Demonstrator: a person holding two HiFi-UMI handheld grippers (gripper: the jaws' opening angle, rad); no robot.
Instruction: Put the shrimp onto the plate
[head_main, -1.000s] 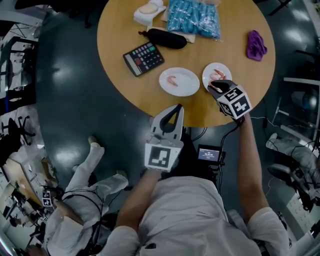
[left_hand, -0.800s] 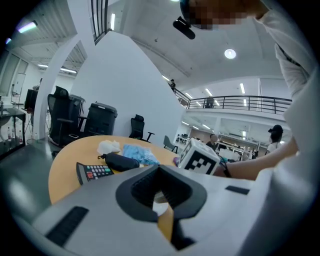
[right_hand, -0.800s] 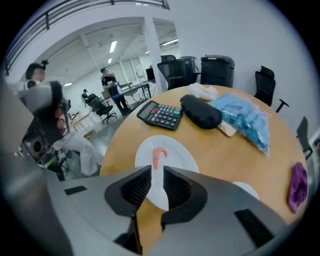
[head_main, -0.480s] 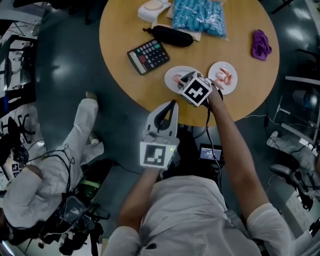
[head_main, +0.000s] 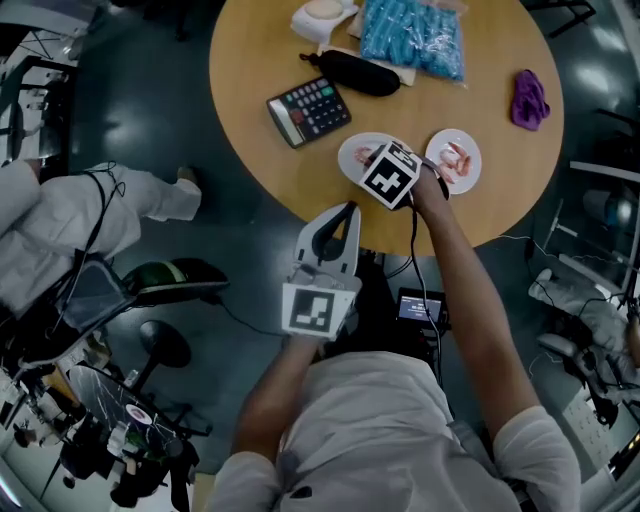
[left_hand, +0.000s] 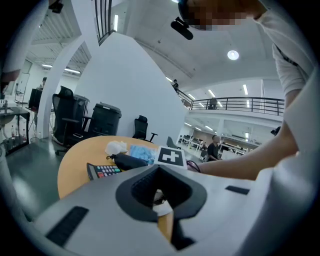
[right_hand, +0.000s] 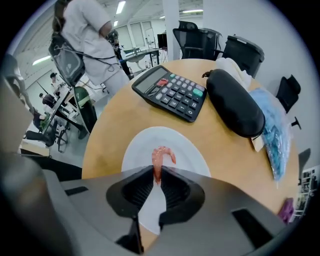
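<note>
Over the left white plate (head_main: 352, 152) (right_hand: 175, 150) hovers my right gripper (head_main: 375, 163) (right_hand: 156, 174). It is shut on a pink shrimp (right_hand: 157, 165) pinched between its tips, the body hanging over the plate's middle. In the head view its marker cube hides most of that plate. The second white plate (head_main: 470, 175) to the right carries more shrimp (head_main: 455, 158). My left gripper (head_main: 349, 210) (left_hand: 159, 169) is held off the table's near edge, shut with nothing in it.
On the round wooden table (head_main: 260, 60) lie a calculator (head_main: 310, 110) (right_hand: 170, 92), a black case (head_main: 358, 72) (right_hand: 235, 102), a blue bag (head_main: 415, 38) and a purple cloth (head_main: 530, 98). A person in white (head_main: 60, 220) stands at the left on the floor.
My right gripper has travelled left from the right plate to over the left plate, carrying a shrimp. The left gripper has barely moved. The person at the left has shifted.
</note>
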